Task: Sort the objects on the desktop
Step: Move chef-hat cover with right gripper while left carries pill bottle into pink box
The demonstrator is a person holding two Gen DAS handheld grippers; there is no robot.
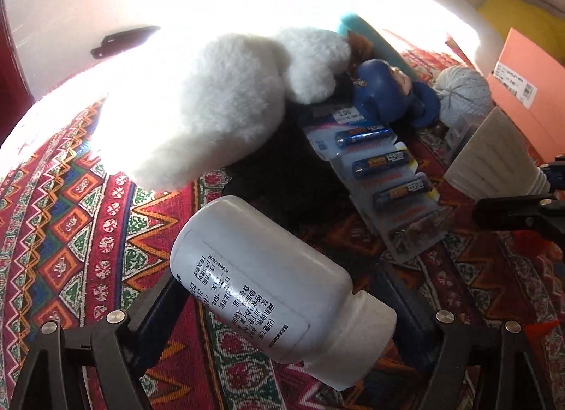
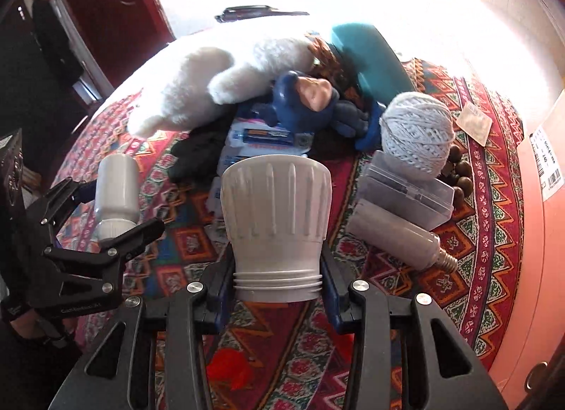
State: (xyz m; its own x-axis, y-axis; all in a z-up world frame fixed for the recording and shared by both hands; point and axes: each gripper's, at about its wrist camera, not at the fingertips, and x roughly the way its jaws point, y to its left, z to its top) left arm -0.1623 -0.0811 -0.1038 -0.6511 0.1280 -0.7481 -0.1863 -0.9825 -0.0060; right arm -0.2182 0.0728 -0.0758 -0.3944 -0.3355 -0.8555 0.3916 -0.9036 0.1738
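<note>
Between the left tool's [image 1: 282,325] fingers lies the white bottle [image 1: 268,290], clamped.

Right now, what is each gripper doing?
Left gripper: closed on the white pill bottle.
Right gripper: closed on the ribbed white bulb base.
</note>
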